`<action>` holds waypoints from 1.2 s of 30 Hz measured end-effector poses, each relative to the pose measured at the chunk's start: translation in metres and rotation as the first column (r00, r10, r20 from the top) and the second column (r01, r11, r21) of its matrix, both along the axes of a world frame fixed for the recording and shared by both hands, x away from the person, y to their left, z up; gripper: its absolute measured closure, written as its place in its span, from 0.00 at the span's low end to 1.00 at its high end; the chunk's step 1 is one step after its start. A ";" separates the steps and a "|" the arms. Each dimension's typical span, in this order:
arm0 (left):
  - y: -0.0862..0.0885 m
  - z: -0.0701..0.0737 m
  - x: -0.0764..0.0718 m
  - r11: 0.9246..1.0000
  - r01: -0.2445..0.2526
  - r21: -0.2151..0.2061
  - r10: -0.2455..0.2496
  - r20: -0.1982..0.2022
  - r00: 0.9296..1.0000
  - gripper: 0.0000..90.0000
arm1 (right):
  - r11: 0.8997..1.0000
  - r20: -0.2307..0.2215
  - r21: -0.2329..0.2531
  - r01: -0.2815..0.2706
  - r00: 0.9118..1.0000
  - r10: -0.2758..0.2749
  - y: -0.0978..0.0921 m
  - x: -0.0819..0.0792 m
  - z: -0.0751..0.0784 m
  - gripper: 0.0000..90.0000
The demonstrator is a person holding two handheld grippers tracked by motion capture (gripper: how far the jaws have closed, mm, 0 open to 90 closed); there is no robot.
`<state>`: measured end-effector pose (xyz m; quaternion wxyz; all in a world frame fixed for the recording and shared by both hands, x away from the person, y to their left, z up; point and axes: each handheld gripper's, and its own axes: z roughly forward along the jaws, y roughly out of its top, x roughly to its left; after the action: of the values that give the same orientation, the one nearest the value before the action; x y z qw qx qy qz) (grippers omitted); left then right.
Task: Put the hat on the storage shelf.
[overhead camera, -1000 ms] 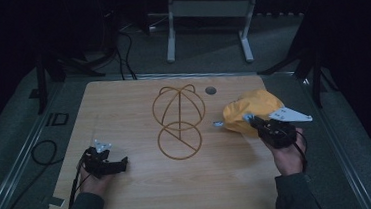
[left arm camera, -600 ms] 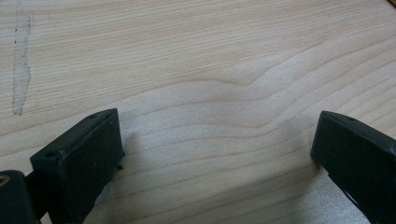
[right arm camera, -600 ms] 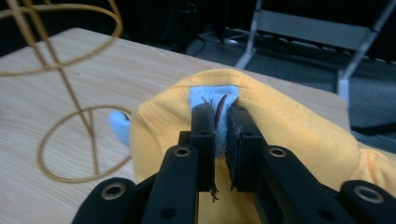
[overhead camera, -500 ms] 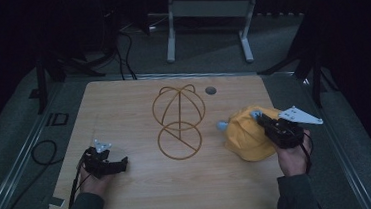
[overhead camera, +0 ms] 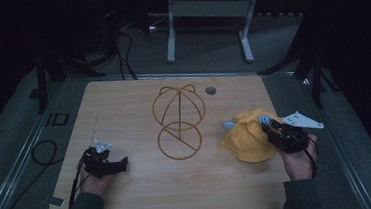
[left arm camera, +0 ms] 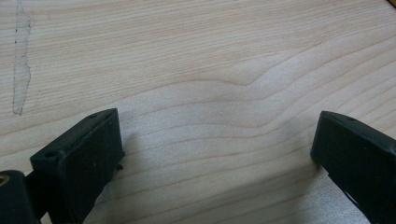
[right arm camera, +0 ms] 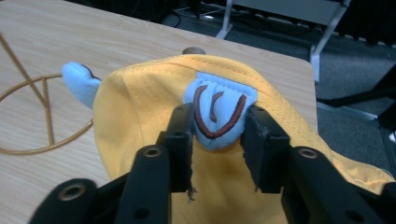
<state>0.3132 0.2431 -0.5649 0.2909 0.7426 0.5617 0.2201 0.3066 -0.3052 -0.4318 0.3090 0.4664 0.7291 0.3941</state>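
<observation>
A yellow cap (overhead camera: 249,137) with light blue ears lies on the right side of the wooden table (overhead camera: 123,109). My right gripper (overhead camera: 268,127) reaches onto it from the right. In the right gripper view the jaws (right arm camera: 217,126) are shut on a light blue ear patch (right arm camera: 219,109) with brown stitching, sewn on the yellow cap (right arm camera: 140,107). A second blue ear (right arm camera: 80,82) sticks out at the cap's left. A gold wire stand (overhead camera: 178,120) stands at the table's middle. My left gripper (overhead camera: 123,164) rests low at the front left, open over bare wood (left arm camera: 217,140).
A small round grey disc (overhead camera: 210,90) sits near the table's far edge. A black cable (overhead camera: 41,151) loops on the floor at the left. A metal frame (overhead camera: 206,12) stands beyond the table. The gold wire ring (right arm camera: 28,116) lies left of the cap.
My right gripper has drawn the yellow cap nearer to the table's front, and the cap now lies lower and flatter. The left gripper has stayed put.
</observation>
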 end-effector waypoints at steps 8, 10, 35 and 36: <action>0.000 0.000 0.000 1.000 0.000 0.000 0.000 0.001 1.000 0.03 | 1.000 0.005 -0.019 -0.019 1.000 0.019 0.000 -0.003 0.006 0.61; 0.000 0.000 0.000 1.000 0.000 0.001 0.000 0.000 1.000 0.03 | 1.000 0.008 -0.018 -0.017 1.000 0.018 0.000 -0.004 0.007 0.60; 0.000 0.000 0.000 1.000 0.000 0.000 0.000 0.001 1.000 0.02 | 0.971 -0.109 -0.190 -0.146 0.986 0.127 0.007 0.021 0.016 0.61; 0.000 0.000 0.000 1.000 0.000 0.000 0.000 0.001 1.000 0.02 | 0.971 -0.109 -0.190 -0.146 0.986 0.127 0.007 0.021 0.016 0.61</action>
<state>0.3131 0.2432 -0.5651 0.2914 0.7426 0.5613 0.2205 0.3275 -0.2985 -0.4158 0.2905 0.4007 0.8090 0.3172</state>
